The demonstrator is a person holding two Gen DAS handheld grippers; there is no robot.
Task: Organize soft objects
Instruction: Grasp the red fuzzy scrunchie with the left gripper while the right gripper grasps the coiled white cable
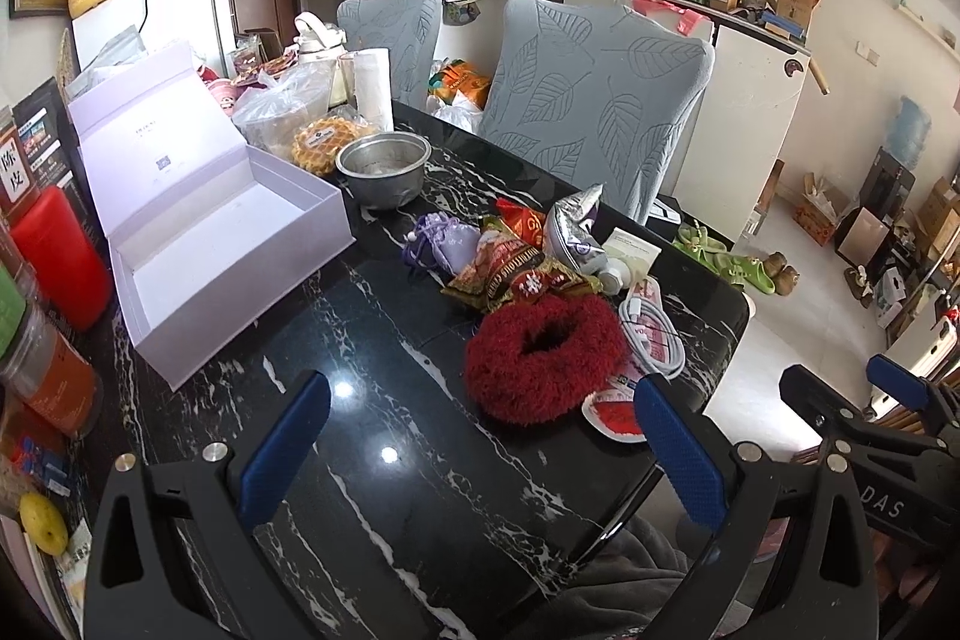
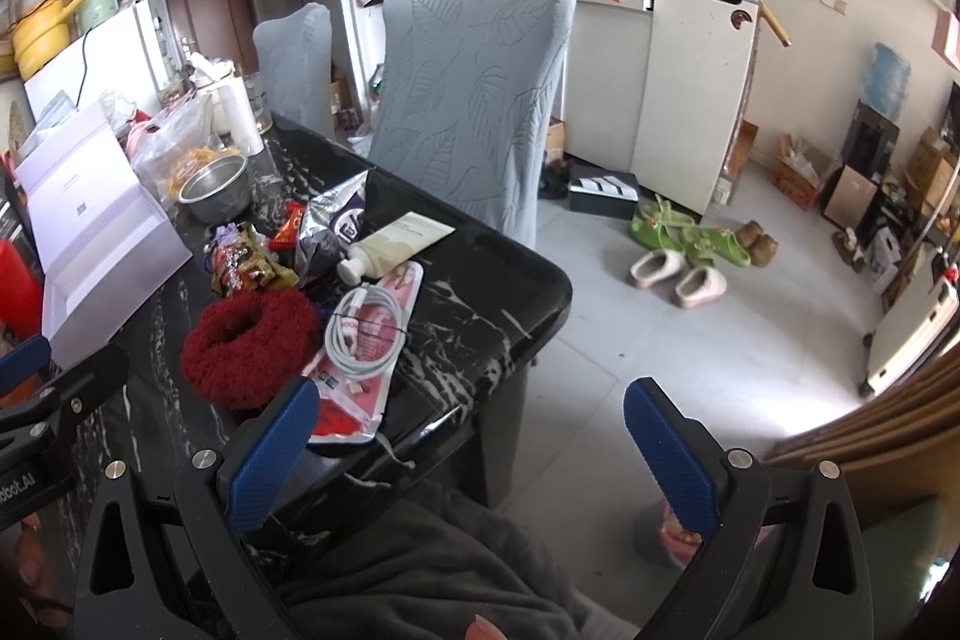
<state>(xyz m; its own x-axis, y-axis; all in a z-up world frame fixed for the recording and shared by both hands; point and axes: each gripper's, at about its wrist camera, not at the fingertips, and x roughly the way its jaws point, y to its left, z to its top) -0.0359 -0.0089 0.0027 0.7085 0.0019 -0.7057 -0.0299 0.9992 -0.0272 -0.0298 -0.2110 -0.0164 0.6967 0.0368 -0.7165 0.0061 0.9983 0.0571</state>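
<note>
The left gripper (image 1: 480,454) and right gripper (image 2: 471,454) are held with jaws spread wide and nothing between them. A red fluffy ring (image 1: 543,355) is seen on the black marble worktop (image 1: 360,316), beside the open white box (image 1: 228,244). Behind the ring, a lilac pouch (image 1: 447,241) is partly covered by snack packets (image 1: 510,268), whose print cannot be read. A white cable (image 2: 363,331) is coiled alongside.

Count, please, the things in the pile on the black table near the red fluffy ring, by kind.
Red fluffy ring: 1
Purple drawstring pouch: 1
Snack packets, silver bag included: about 4
Cream tube: 1
White cable: 1
Pink flat pouch: 1
Total: about 9
</note>
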